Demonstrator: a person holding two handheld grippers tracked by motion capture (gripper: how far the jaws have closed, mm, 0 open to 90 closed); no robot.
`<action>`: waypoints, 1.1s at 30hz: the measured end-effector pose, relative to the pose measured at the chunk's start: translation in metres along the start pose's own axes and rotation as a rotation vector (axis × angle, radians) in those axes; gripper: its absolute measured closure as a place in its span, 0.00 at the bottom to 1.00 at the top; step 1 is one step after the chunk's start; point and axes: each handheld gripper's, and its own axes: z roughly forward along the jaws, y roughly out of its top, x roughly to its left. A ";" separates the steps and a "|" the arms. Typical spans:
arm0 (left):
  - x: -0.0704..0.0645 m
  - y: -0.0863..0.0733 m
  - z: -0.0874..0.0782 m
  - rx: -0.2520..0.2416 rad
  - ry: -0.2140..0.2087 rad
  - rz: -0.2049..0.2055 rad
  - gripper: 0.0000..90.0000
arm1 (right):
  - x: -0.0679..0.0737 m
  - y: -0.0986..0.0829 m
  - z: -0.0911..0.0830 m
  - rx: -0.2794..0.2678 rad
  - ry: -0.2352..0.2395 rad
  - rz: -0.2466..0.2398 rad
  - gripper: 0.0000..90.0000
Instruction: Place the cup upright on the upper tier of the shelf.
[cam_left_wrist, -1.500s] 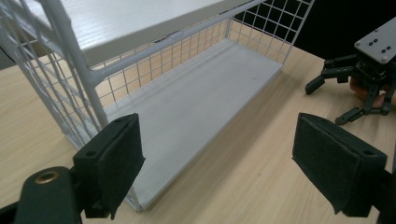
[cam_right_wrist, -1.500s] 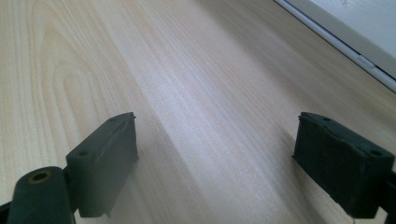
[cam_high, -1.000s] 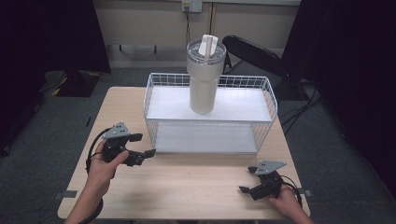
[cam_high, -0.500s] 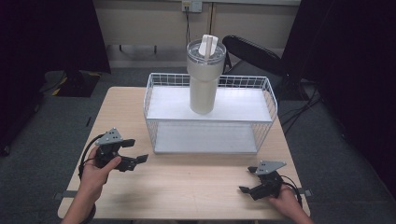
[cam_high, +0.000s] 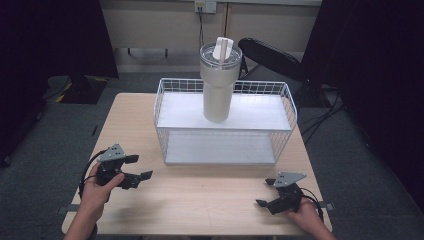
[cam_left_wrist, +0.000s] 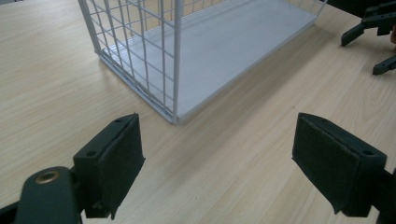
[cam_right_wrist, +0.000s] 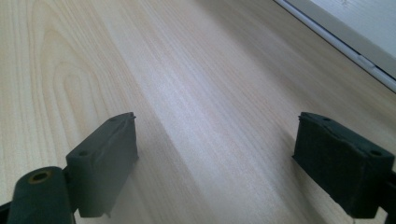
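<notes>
High view first: your left gripper (cam_high: 137, 168) sits low over the near left of the counter (cam_high: 200, 200), jaws spread wide with nothing between them. Left gripper view confirms it, both pads (cam_left_wrist: 116, 154) apart over bare wood, aimed at the near corner of the wire rack (cam_left_wrist: 175, 60). Your right gripper (cam_high: 267, 192) rests at the near right of the counter, jaws wide too, and the right gripper view shows only wood grain between its pads (cam_right_wrist: 107, 149), with the rack's lower shelf edge (cam_right_wrist: 345, 37) off at the top right.

Outward from there: the rack (cam_high: 225, 132) stands mid-counter, well apart from both grippers. On its upper shelf stands the tumbler (cam_high: 219, 82), upright, lid on, handle facing up and away, toward the left half of the shelf. The lower shelf (cam_high: 220, 147) looks bare.

Step in hand, as I read it: both hands are parked, empty, at a ready or rest stance. Nothing is being held or touched. If the tumbler is your target, the next move calls for lifting a gripper up over the rack's rim and coming at the cup's body from the side, jaws wide as they are now, since it's broad at the top and could tip.

Count: two grippers, one rack with two shelves, one tumbler, one counter.
</notes>
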 end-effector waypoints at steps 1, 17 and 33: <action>0.001 -0.001 -0.001 -0.003 -0.001 -0.001 0.18 | 0.000 0.000 0.000 0.000 0.000 0.000 0.14; 0.009 -0.025 -0.006 0.010 0.021 -0.033 0.18 | 0.000 0.000 0.000 0.000 0.000 0.000 0.14; 0.014 -0.044 -0.005 0.031 0.035 -0.059 0.18 | 0.000 0.000 0.000 0.000 0.000 0.000 0.14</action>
